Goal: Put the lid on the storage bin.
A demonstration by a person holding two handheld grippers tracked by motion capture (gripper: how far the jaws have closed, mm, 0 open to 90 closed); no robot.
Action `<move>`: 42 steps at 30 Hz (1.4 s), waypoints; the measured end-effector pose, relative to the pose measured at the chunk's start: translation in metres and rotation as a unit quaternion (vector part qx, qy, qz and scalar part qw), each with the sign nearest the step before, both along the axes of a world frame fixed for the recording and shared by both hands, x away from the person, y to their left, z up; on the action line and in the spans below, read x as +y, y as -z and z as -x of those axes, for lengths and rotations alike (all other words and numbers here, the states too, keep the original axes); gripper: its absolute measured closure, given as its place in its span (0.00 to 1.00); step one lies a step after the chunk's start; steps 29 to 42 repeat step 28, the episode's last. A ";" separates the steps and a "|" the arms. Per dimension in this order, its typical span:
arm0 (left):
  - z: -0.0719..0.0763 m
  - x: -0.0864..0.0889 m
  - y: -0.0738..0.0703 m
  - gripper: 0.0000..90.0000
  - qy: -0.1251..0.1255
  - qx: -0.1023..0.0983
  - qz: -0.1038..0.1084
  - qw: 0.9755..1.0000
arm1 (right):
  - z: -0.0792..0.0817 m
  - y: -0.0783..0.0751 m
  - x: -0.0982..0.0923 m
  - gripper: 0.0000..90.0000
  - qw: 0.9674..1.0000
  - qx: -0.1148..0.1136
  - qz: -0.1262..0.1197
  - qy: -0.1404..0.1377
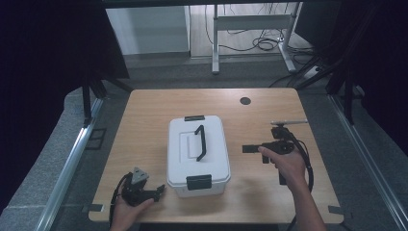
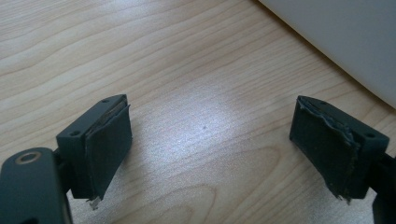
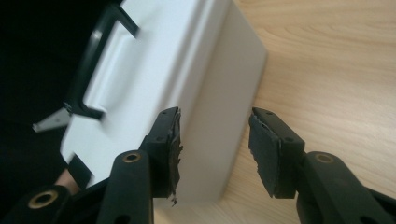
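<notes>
1. Centre of the high view: a white lidded box [image 1: 197, 155] sits flat on the wooden tabletop [image 1: 144, 120], its black carry handle [image 1: 201, 142] lying along the lid and a black latch [image 1: 198, 182] on the near end, another on the far end.
2. Lower left of that view, the left gripper [image 1: 159, 191] rests low by the box's near-left corner, a hand [image 1: 126, 213] under it, grey three-cornered plate on top.
3. In the left gripper view its jaws stand wide apart over bare wood, nothing between them; the box's white wall [image 2: 345, 42] fills the upper right corner.
4. Right of centre in the high view, the right gripper [image 1: 249, 148] points toward the box's side, near it but apart, held by the right hand [image 1: 287, 163], cable [image 1: 308, 166] looping behind.
5. In the right gripper view the jaws are parted and empty, the box [image 3: 187, 79] tilted across the frame just ahead.
6. A small dark round spot [image 1: 245, 101] marks the tabletop's far edge.
</notes>
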State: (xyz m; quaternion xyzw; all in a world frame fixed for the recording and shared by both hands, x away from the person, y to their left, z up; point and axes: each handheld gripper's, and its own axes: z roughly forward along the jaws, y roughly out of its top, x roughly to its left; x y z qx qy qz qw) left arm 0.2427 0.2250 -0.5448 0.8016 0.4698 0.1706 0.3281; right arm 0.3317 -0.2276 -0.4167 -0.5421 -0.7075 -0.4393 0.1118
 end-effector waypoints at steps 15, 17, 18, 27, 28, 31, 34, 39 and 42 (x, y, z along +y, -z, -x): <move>0.000 0.000 0.000 0.14 0.000 0.000 0.000 1.000 | 0.026 0.047 -0.049 0.57 1.000 -0.007 -0.008 -0.002; 0.000 0.000 0.000 0.14 0.000 0.000 0.000 1.000 | 0.028 0.052 -0.052 0.57 1.000 -0.006 -0.012 -0.002; 0.000 0.000 0.000 0.14 0.000 0.000 0.000 1.000 | 0.028 0.054 -0.053 0.57 1.000 -0.006 -0.013 -0.003; 0.000 0.000 0.000 0.14 -0.003 0.000 0.000 1.000 | 0.031 0.057 -0.062 0.56 0.999 -0.021 -0.030 -0.012; 0.000 0.000 0.000 0.14 -0.003 0.000 0.000 1.000 | 0.031 0.057 -0.063 0.56 0.999 -0.022 -0.032 -0.014; 0.000 0.000 0.000 0.14 -0.003 0.000 0.000 1.000 | 0.031 0.057 -0.063 0.56 0.999 -0.022 -0.032 -0.014; 0.000 0.000 0.000 0.14 -0.003 0.000 0.000 1.000 | 0.031 0.057 -0.063 0.56 0.999 -0.022 -0.032 -0.014; 0.000 0.000 0.000 0.14 -0.003 0.000 0.000 1.000 | 0.031 0.057 -0.063 0.56 0.999 -0.022 -0.032 -0.014; 0.000 0.000 0.000 0.14 -0.003 0.000 0.000 1.000 | 0.031 0.057 -0.063 0.56 0.999 -0.022 -0.032 -0.014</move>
